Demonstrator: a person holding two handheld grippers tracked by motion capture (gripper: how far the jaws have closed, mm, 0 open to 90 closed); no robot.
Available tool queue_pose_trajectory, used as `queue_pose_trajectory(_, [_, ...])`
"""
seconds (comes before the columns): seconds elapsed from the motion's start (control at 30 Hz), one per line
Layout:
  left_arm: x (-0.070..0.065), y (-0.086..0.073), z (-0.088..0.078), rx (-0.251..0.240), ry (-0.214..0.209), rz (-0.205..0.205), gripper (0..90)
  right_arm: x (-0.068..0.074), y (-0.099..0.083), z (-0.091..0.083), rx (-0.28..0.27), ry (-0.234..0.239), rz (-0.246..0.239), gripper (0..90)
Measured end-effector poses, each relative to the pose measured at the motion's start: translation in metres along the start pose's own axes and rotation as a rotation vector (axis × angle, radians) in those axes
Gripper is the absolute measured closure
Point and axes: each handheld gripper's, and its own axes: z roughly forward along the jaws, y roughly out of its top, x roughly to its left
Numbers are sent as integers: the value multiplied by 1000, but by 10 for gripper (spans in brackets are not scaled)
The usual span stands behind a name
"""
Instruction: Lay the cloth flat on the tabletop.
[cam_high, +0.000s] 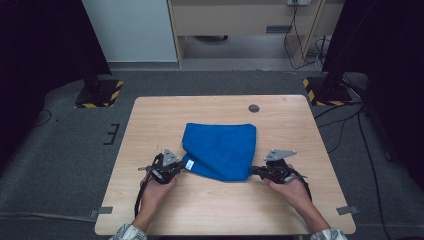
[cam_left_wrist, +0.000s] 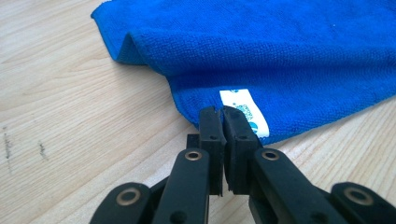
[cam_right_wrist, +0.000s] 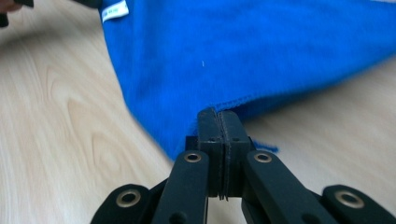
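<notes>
A blue cloth (cam_high: 220, 150) lies folded on the wooden table (cam_high: 220, 210), its white label (cam_left_wrist: 243, 109) at the near left corner. My left gripper (cam_high: 181, 165) is shut on that corner beside the label; in the left gripper view its jaws (cam_left_wrist: 222, 112) pinch the cloth's edge (cam_left_wrist: 187, 105). My right gripper (cam_high: 253, 171) is shut on the near right corner of the cloth (cam_right_wrist: 210, 60), with the hem caught between its jaws (cam_right_wrist: 219, 114). That corner is lifted slightly off the table. A hand holds each gripper near the table's front.
A round grommet hole (cam_high: 254, 108) sits in the table top behind the cloth. Two stand bases with yellow-black tape (cam_high: 97, 95) (cam_high: 325, 92) rest on the grey carpet beyond the table. A wooden desk frame (cam_high: 240, 25) and cables stand at the back.
</notes>
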Motion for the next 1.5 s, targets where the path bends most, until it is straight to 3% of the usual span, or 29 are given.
queue_pose_trajectory(0.13, [1, 0, 0, 1, 7, -6, 868, 0, 18, 18, 34, -14, 6, 895])
queue_pose_trajectory(0.17, [1, -1, 0, 13, 16, -10, 868, 0, 28, 31, 57, -35, 6, 895])
queue_pose_trajectory(0.23, [2, -2, 0, 20, 18, -14, 868, -2, 31, 36, 63, -46, 10, 895])
queue_pose_trajectory(0.27, [3, -3, 2, 34, 28, -16, 868, -7, 38, 48, 84, -76, 28, 895])
queue_pose_trajectory(0.47, [3, -5, 6, 73, 27, -20, 866, -29, 44, 67, 139, -155, 72, 895])
queue_pose_trajectory(0.57, [2, -5, 7, 72, 15, -21, 865, -36, 42, 68, 145, -174, 91, 895])
queue_pose_trajectory(0.63, [0, -5, 9, 73, 8, -20, 864, -42, 40, 68, 130, -166, 131, 889])
queue_pose_trajectory(0.67, [-1, -5, 9, 77, 3, -19, 863, -42, 39, 67, 118, -157, 133, 837])
queue_pose_trajectory(0.7, [-1, -5, 9, 77, 3, -19, 862, -42, 39, 67, 118, -157, 133, 837])
queue_pose_trajectory(0.8, [-1, -5, 10, 78, 2, -18, 861, -37, 40, 56, 78, -152, 119, 713])
queue_pose_trajectory(1.0, [-1, -6, 10, 80, 0, -20, 860, -33, 34, 35, 49, -152, 113, 704])
queue_pose_trajectory(1.1, [-1, -6, 11, 79, -1, -22, 860, -32, 29, 33, 54, -150, 106, 697])
queue_pose_trajectory(1.23, [-1, -6, 10, 81, -2, -22, 859, -30, 21, 42, 89, -146, 103, 624])
queue_pose_trajectory(1.3, [-1, -6, 9, 81, -4, -22, 859, -29, 21, 45, 96, -143, 99, 621])
queue_pose_trajectory(1.5, [1, -9, 3, 83, -2, -23, 857, -25, 20, 49, 119, -127, 76, 781])
